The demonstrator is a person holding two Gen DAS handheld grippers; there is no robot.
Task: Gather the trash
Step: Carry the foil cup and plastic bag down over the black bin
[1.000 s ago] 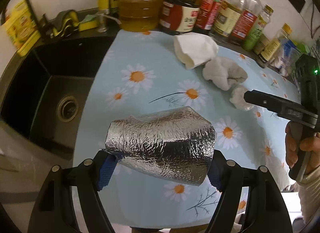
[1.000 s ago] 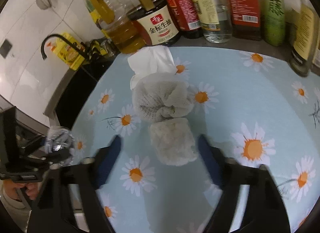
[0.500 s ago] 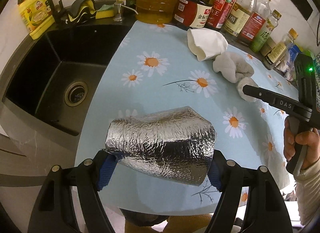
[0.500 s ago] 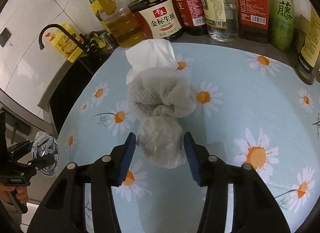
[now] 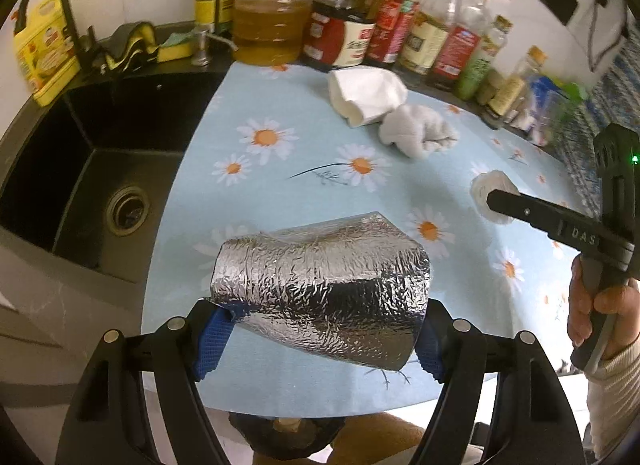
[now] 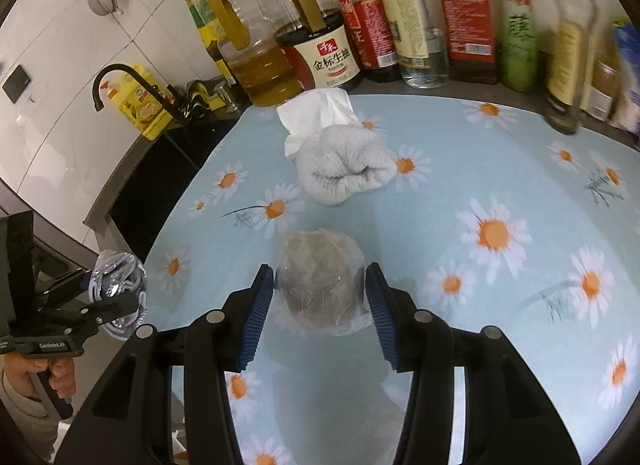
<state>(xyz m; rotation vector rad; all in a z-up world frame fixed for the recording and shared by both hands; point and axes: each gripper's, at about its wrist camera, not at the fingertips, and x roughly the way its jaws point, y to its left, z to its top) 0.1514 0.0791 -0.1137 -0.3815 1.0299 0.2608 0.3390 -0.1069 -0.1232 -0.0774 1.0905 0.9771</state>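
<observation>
The left gripper (image 5: 320,339) clamps the foil roll (image 5: 320,289) crosswise, long axis running pad to pad, over the table's (image 5: 320,169) near edge. The right gripper (image 6: 320,305) pinches the plastic wad (image 6: 320,281) above the table; the towel (image 6: 344,161) and tissue (image 6: 316,111) lie straight ahead of it, nearer the right.

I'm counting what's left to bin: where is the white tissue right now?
The white tissue lies at the back of the daisy cloth, touching the grey rag, just before the soy sauce jug.
</observation>
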